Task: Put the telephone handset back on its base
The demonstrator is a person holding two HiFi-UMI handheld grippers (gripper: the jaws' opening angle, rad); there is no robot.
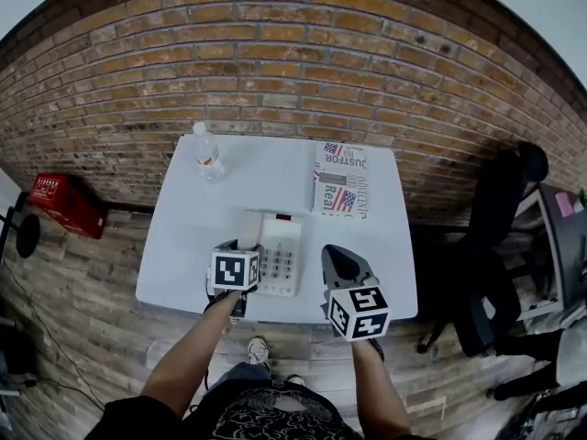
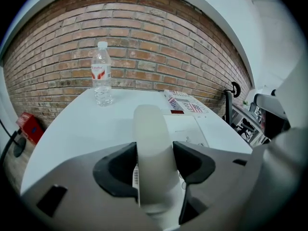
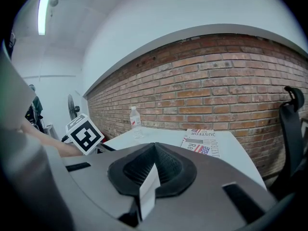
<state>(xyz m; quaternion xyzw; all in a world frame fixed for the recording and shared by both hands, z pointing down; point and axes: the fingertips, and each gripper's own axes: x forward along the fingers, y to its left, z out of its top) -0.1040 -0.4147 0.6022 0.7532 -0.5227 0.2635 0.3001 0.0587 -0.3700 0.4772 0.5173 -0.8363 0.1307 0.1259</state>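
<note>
A cream telephone handset (image 1: pixel 248 226) lies along the left side of the white telephone base (image 1: pixel 282 256), near the front edge of the white table (image 1: pixel 179 236). My left gripper (image 1: pixel 243 247) is shut on the handset (image 2: pixel 153 143), its dark pads (image 2: pixel 118 170) pressing both sides. The base (image 2: pixel 186 131), with a red lamp, shows just right of the handset. Whether the handset rests in its cradle cannot be told. My right gripper (image 1: pixel 341 262) hovers right of the base, above the table's front edge. Its jaws (image 3: pixel 153 165) are shut with nothing between them.
A clear water bottle (image 1: pixel 206 154) stands at the table's far left. A folded newspaper (image 1: pixel 340 180) lies at the far right. A brick wall runs behind. A black office chair (image 1: pixel 500 246) stands to the right, and a red crate (image 1: pixel 64 204) sits on the floor at left.
</note>
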